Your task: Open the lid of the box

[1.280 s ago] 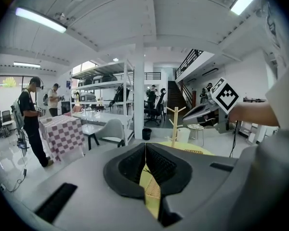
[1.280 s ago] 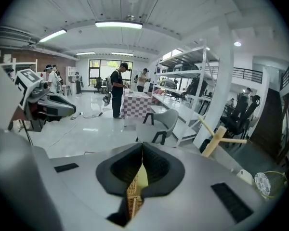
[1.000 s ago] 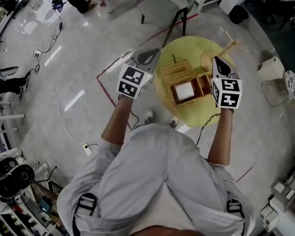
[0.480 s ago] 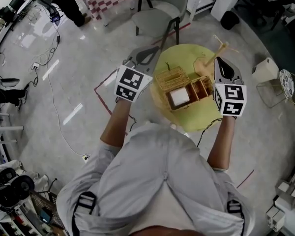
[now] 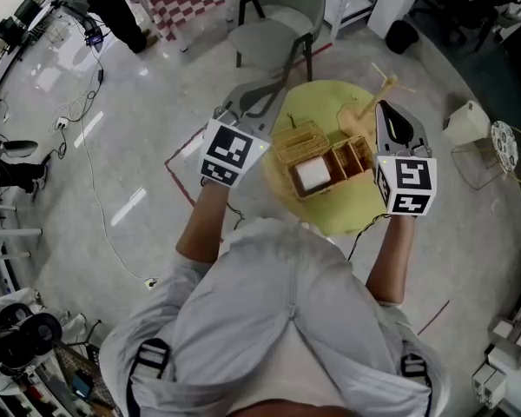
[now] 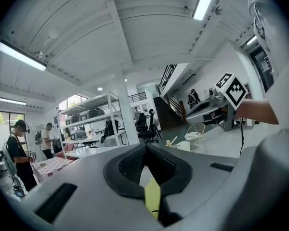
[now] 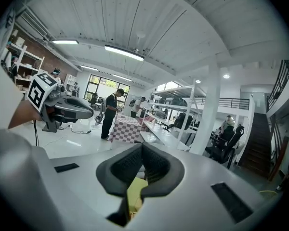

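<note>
Left claw (image 5: 253, 101), right claw (image 5: 392, 115) beside square woven wicker box (image 5: 352, 156)

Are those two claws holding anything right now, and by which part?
Nothing is held. The left gripper and the right gripper both have their jaws together and empty, flanking the wicker box.

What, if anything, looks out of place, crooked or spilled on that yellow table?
Nothing really stands out. The wicker box sits upright on the yellow table, with its lid folded open to one side and a white block inside. Nothing looks spilled or broken as far as I can see.
</note>
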### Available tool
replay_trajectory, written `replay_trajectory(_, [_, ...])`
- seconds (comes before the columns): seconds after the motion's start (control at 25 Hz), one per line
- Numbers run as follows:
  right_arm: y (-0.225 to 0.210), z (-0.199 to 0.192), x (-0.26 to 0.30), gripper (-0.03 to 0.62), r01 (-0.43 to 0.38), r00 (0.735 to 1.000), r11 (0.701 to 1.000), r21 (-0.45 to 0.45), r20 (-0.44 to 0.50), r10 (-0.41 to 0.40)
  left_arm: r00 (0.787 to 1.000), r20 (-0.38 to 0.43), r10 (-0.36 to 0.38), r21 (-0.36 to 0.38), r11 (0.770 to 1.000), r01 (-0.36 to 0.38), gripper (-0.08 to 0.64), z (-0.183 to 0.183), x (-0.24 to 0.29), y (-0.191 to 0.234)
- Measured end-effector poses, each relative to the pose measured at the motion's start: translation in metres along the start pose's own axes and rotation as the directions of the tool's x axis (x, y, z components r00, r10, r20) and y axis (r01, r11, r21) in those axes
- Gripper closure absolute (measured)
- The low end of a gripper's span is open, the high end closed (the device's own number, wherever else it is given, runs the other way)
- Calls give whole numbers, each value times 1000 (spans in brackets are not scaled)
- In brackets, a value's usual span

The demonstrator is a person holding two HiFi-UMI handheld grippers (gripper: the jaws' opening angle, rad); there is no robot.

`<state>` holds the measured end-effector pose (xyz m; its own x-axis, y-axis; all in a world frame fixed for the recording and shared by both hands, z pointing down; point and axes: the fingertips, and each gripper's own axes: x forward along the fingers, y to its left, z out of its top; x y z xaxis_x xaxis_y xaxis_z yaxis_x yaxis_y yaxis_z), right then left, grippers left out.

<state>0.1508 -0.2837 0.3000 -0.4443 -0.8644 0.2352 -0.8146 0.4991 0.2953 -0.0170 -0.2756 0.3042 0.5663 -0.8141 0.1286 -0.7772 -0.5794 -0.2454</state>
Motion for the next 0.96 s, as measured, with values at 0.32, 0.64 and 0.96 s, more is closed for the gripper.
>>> replay_trajectory(0.32, [2,1,-1,569,-11,1000,1000,0,6,11,1000,-2,-4,5,1000,4,529,-1,-1,-5])
replay_trajectory(0.64, [7,-5,3,569,-31,999,1000,2,-9,31,1000,-16,-6,-18,1000,5,529,-7,0,-5])
replay_trajectory(0.96, [11,-17,7,569,-29,999,1000,10,-33,30,1000,-22,-18,-48,999,17,529,-20,1,-4])
